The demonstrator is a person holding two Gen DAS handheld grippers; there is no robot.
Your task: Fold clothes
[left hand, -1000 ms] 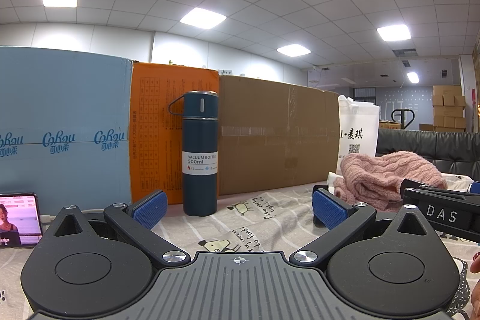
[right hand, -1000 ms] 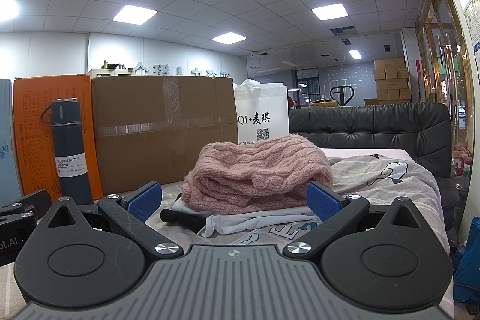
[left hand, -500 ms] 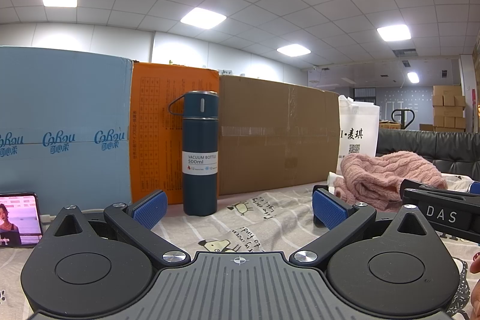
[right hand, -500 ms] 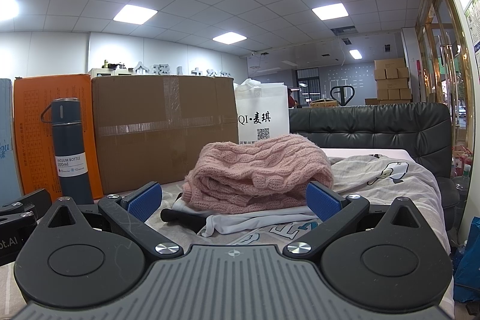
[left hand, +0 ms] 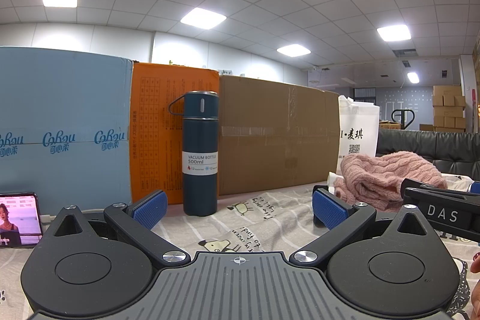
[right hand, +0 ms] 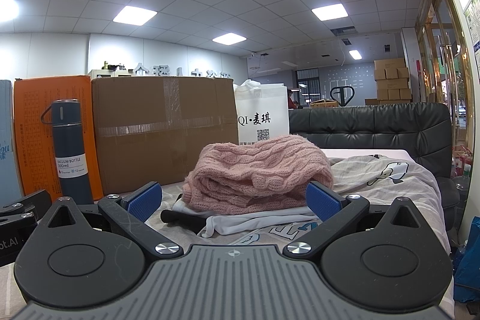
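A pink cable-knit sweater point(right hand: 258, 173) lay bunched in a loose, rounded heap, its thick folds stacked unevenly and its ribbed edge turned toward the camera. It rested on top of a white garment point(right hand: 255, 219) that lay flat beneath it, with rumpled edges sticking out at the front and left. In the left wrist view the same pink sweater point(left hand: 387, 176) sat off to the right, on the printed bedsheet point(left hand: 240, 227).
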